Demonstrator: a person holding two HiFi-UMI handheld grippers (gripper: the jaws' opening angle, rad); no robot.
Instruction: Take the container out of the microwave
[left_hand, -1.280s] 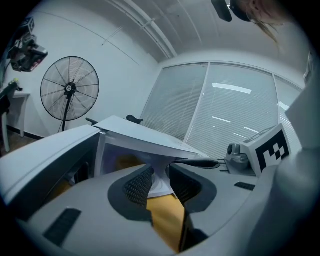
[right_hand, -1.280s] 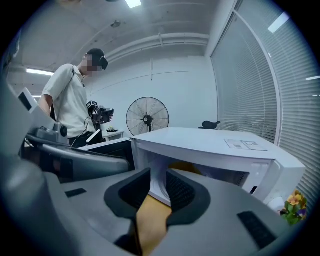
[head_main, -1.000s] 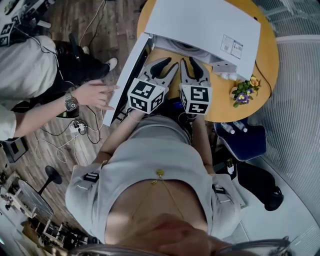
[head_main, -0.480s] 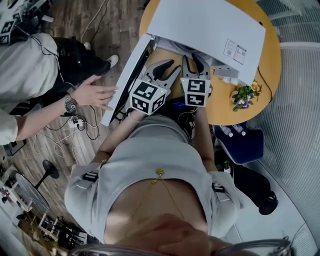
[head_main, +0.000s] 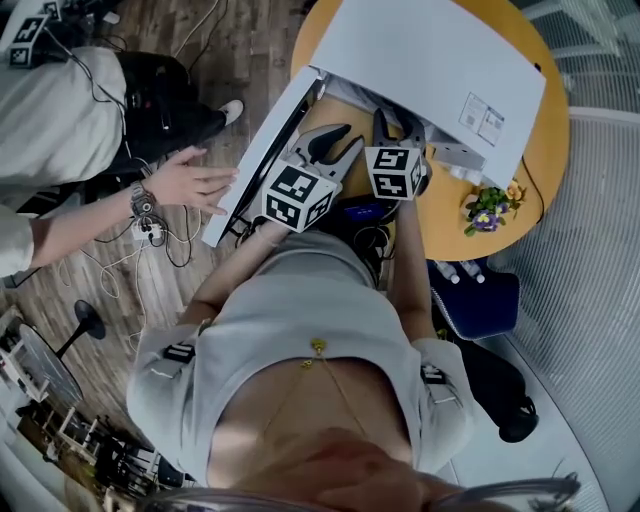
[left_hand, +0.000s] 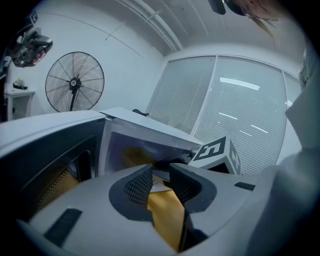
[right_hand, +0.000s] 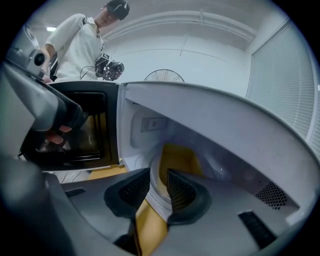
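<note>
A person holding two grippers is reaching into an open white microwave (head_main: 430, 60) on a round yellow table (head_main: 545, 130) at the top of the head view. A second person's hand (head_main: 185, 185), at left centre, is pressing against the outer face of the swung-out door (head_main: 262, 150). The right gripper (head_main: 395, 125) is leading, its tips passing under the oven's front edge. In its own view the jaws are standing apart with nothing clamped. What appears to be the container (right_hand: 156, 186), a pale round rim with a yellowish inside, is sitting on the cavity floor at lower centre, lined up with the gap between them. Whether either jaw is touching that rim cannot be told. The left gripper (head_main: 325, 142) is hovering just beside it at the doorway, jaws narrowly parted and holding nothing. The work looks to be at the approach-and-grasp step, with the container not yet out. The next move is likely calling for the right jaws to settle over the rim and close firmly, then a level pull straight back, clear of the door.
</note>
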